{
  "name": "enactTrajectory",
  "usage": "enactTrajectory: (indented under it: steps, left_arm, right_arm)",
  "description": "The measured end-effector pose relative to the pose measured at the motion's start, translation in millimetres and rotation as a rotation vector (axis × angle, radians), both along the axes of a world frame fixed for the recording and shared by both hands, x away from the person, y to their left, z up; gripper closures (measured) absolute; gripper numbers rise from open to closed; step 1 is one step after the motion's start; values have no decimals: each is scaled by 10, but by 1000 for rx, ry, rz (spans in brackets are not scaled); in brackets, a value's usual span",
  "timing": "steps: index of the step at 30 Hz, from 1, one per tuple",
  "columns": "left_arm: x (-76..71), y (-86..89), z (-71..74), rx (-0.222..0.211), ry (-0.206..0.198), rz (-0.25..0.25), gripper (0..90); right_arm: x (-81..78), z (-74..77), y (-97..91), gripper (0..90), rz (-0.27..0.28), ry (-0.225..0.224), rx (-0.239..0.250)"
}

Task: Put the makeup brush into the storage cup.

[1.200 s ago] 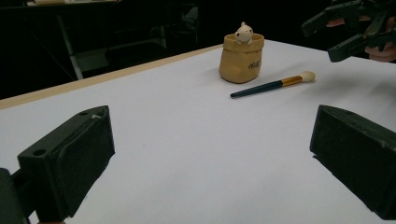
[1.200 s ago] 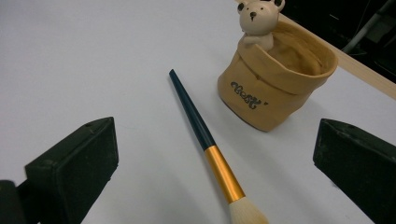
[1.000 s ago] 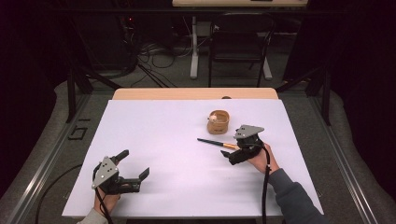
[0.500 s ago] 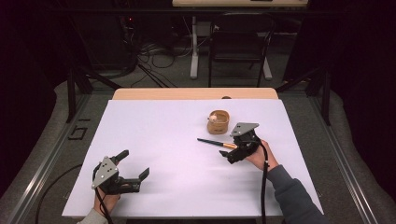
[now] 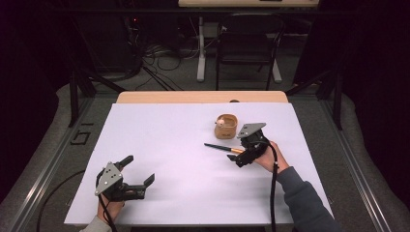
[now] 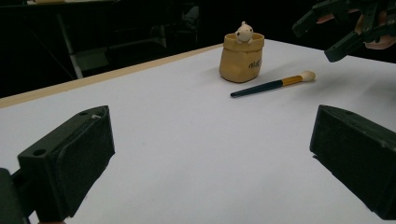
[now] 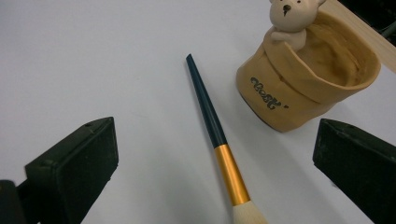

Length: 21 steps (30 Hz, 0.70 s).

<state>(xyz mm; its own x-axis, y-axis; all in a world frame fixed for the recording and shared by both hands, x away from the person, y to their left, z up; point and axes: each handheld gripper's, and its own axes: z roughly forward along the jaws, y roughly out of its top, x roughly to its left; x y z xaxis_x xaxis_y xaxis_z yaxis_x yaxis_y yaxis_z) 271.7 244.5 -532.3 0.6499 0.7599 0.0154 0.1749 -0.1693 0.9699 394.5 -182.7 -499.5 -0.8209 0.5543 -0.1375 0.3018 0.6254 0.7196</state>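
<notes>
Flat, brush (image 5: 222, 148) handle pointing left

A white sheet (image 5: 159, 140) is covering the counter (image 5: 145, 97) (its wooden far edge is peeking out), while a black chair (image 5: 246, 46) and tangled cables (image 5: 159, 50) are sitting on the floor beyond.

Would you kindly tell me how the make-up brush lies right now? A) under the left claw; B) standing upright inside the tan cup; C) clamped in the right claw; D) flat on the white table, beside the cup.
D: the brush lies flat on the white table next to the tan cup, between the open jaws of the right claw, untouched.
</notes>
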Motion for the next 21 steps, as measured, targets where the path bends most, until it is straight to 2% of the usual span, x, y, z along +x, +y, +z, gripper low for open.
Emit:
enactTrajectory:
  steps: [1,5,7,12,13,14,15,16,18,20,21]
  left_arm:
    - [-1,0,1,1,0,0,0]
    - [-1,0,1,0,-1,0,0]
    - [-1,1,1,1,-1,0,0]
    - [-1,4,1,-2,0,1,0]
    - [-1,4,2,0,-1,0,0]
    - [-1,3,2,0,0,-1,0]
    - [-1,3,2,1,0,-1,0]
    - [0,3,2,3,-3,-1,0]
    - [0,1,1,1,-1,-2,0]
    - [1,-1,1,2,-1,-3,0]
    - [1,-3,1,1,-1,-2,0]
  right_arm:
    - [8,-4,10,0,0,-4,12]
    - [43,34,30,0,14,23,-24]
    - [74,62,49,0,34,52,-68]
    - [125,85,67,0,34,47,-74]
    - [140,103,62,0,37,64,-93]
    - [158,98,63,0,41,55,-97]
    - [172,90,66,0,37,63,-97]
    - [209,88,61,0,53,83,-120]
    - [225,77,61,0,52,82,-123]
    - [278,69,49,0,63,113,-153]
    - [278,69,49,0,63,113,-153]
